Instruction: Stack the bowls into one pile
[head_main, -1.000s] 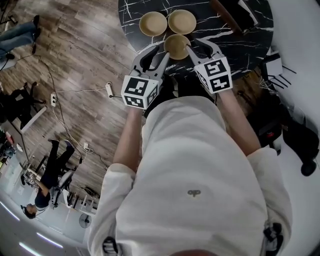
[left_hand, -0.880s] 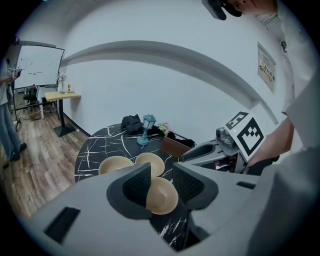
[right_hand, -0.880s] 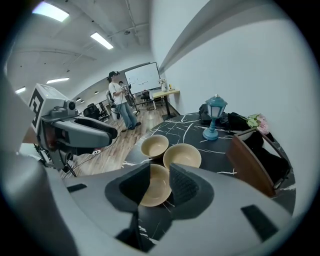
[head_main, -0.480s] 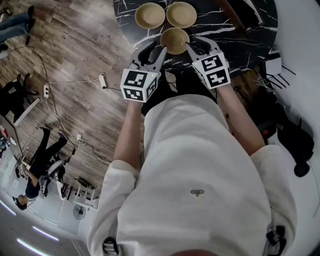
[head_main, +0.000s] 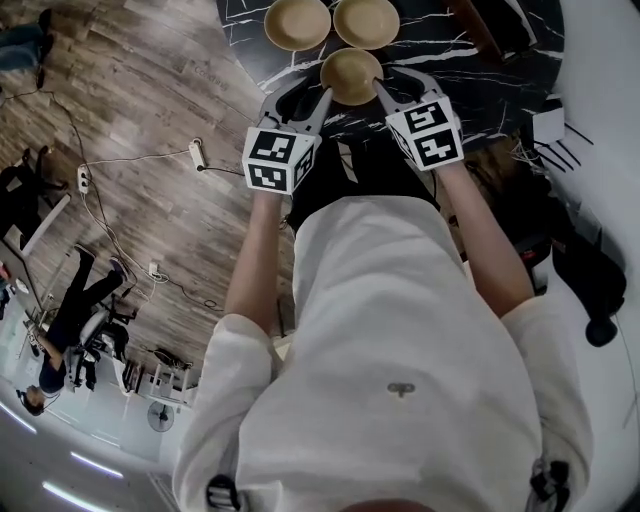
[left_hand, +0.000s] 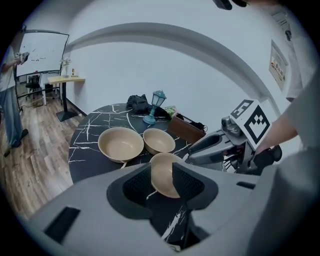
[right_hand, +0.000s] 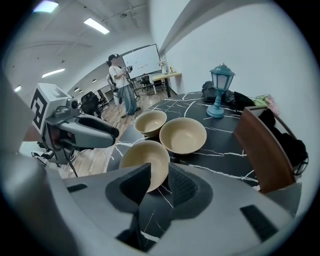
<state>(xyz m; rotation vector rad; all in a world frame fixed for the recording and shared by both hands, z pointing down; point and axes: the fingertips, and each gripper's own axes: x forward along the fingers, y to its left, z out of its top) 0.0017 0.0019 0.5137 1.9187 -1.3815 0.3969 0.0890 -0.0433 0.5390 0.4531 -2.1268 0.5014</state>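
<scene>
Three tan bowls on the black marble table, none stacked yet. The near bowl sits by the table edge closest to us. The far-left bowl and far-right bowl stand side by side just behind it.

The left gripper is at the near bowl's left side with its jaws apart. We see the rim in the gap, but the pads aren't pressing on it. The right gripper is at the bowl's right side. Its jaws are wide and have just been closing a little. The rim shows in that gap too, with no grip. We count both as holding nothing.

A blue lamp and a brown box stand further back on the table.
</scene>
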